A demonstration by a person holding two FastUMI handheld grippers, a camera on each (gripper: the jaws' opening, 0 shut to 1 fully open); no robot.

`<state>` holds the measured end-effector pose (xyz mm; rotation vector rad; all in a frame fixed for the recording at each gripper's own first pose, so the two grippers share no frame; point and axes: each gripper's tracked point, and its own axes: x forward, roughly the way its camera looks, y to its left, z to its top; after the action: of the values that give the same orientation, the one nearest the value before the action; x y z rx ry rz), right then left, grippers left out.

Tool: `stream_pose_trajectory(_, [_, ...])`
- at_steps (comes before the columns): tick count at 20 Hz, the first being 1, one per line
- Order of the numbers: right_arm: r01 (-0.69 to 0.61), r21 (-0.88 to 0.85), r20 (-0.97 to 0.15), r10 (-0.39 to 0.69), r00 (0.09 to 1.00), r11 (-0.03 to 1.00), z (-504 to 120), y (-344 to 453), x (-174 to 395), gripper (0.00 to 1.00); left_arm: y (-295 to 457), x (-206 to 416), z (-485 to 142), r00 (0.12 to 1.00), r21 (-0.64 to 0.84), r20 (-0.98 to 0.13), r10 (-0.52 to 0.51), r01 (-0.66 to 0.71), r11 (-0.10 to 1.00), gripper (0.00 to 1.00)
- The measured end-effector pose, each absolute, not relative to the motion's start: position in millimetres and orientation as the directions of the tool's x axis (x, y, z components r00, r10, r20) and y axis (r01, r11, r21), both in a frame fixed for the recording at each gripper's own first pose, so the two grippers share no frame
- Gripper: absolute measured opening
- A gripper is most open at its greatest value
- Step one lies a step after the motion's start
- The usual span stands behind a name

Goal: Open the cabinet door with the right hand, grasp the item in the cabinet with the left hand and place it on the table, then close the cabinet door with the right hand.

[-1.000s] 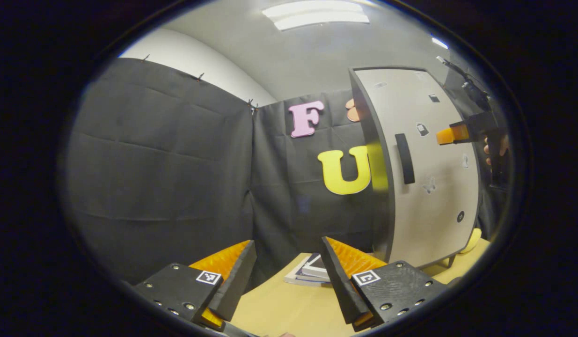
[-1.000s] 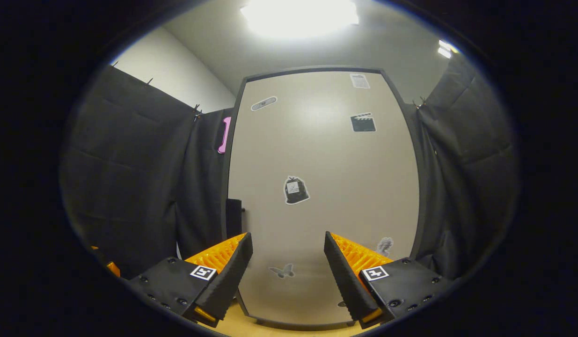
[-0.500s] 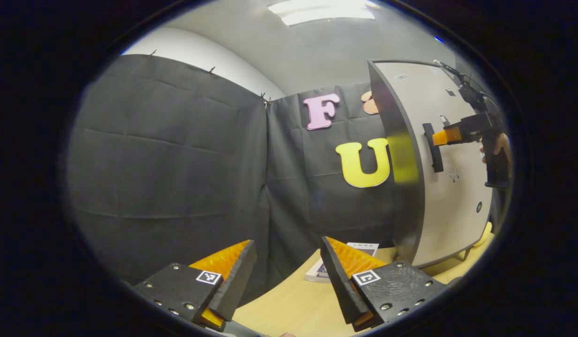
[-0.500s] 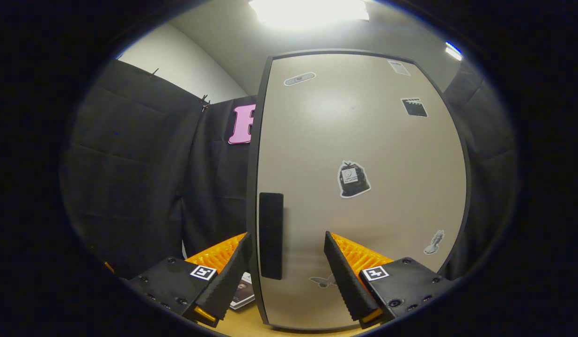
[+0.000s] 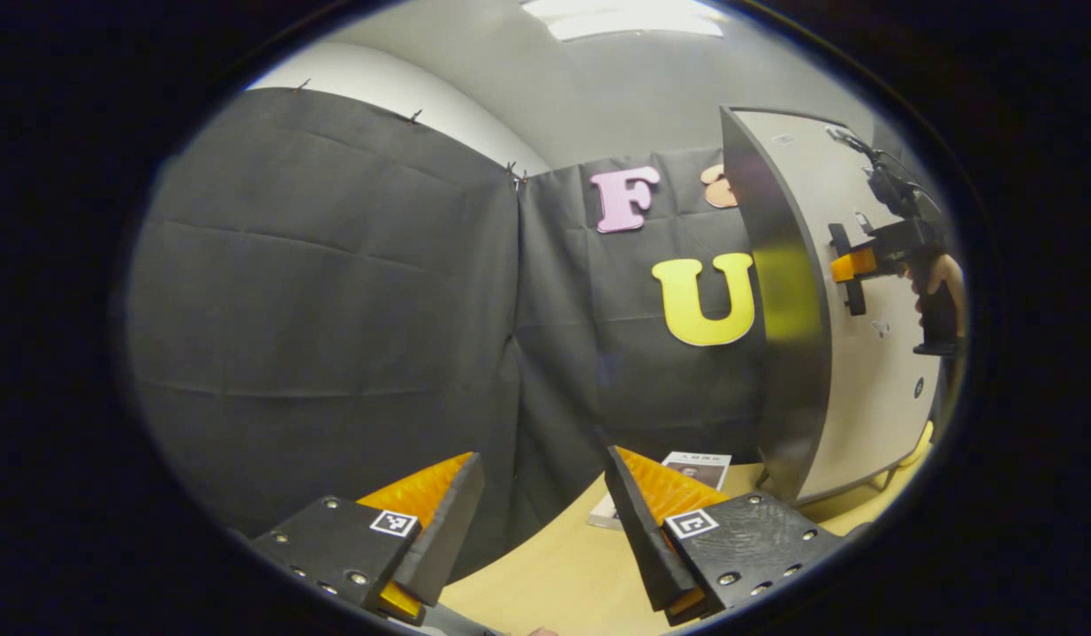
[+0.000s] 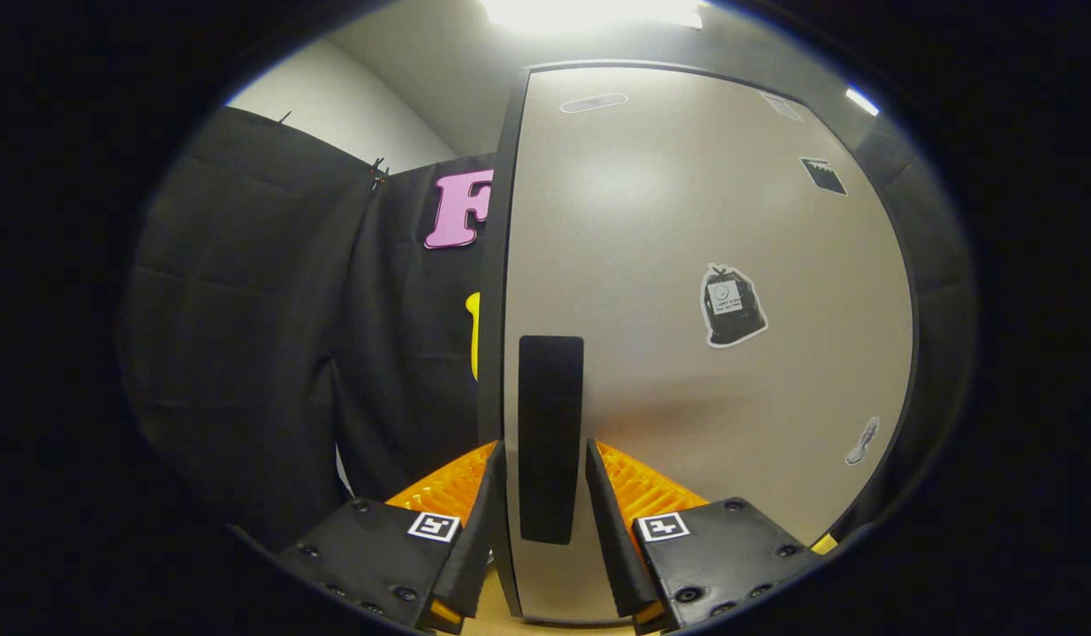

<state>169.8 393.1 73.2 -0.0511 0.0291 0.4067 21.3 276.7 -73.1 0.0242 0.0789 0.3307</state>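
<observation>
The upright handle (image 6: pixel 550 439) of the cabinet door (image 6: pixel 686 371) stood between the right gripper (image 6: pixel 542 521) jaws, narrowed around it, contact unclear, while the left gripper (image 5: pixel 538 521) waited open and empty above the bench (image 5: pixel 554 574)

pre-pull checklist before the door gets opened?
1. Right hand-held gripper straddles door handle: ok.
2. Both fingers pressing on handle: cannot tell.
3. Cabinet door shut, ready to swing: ok.
4. Left hand-held gripper open, holding nothing: ok.
5. Left hand-held gripper out of the door's swing path: cannot tell.
6. Book on table beside cabinet, not blocking door front: ok.
</observation>
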Motion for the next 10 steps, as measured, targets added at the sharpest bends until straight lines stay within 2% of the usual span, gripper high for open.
stream_pose_trajectory(2, [-0.389,-0.051,-0.061,0.386,0.921,0.92,65.6,394.2,174.3,0.53,277.0,24.0,-79.0,0.944,0.024,-0.086,0.319,-0.318,0.948,0.84])
stream_pose_trajectory(5, [-0.378,-0.022,-0.066,0.376,0.924,0.925,68.6,391.5,170.6,0.24,280.4,22.2,-78.9,0.943,0.026,-0.087,0.32,-0.319,0.947,0.86])
stream_pose_trajectory(6, [-0.38,-0.018,-0.087,0.377,0.922,0.925,68.7,394.9,166.2,0.27,280.5,21.3,-75.0,0.944,0.025,-0.08,0.32,-0.319,0.947,0.84])
stream_pose_trajectory(7, [-0.383,-0.016,-0.087,0.381,0.921,0.923,68.0,391.8,170.0,0.16,279.6,20.6,-70.6,0.945,0.022,-0.073,0.318,-0.318,0.948,0.84])
stream_pose_trajectory(9, [-0.405,-0.017,-0.106,0.401,0.91,0.914,67.2,390.6,167.6,0.16,274.6,21.2,-67.9,0.947,0.016,-0.063,0.316,-0.315,0.949,0.86])
stream_pose_trajectory(10, [-0.417,-0.008,-0.109,0.414,0.904,0.909,67.7,390.3,164.5,0.16,271.6,21.0,-65.8,0.948,0.013,-0.059,0.313,-0.313,0.95,0.84])
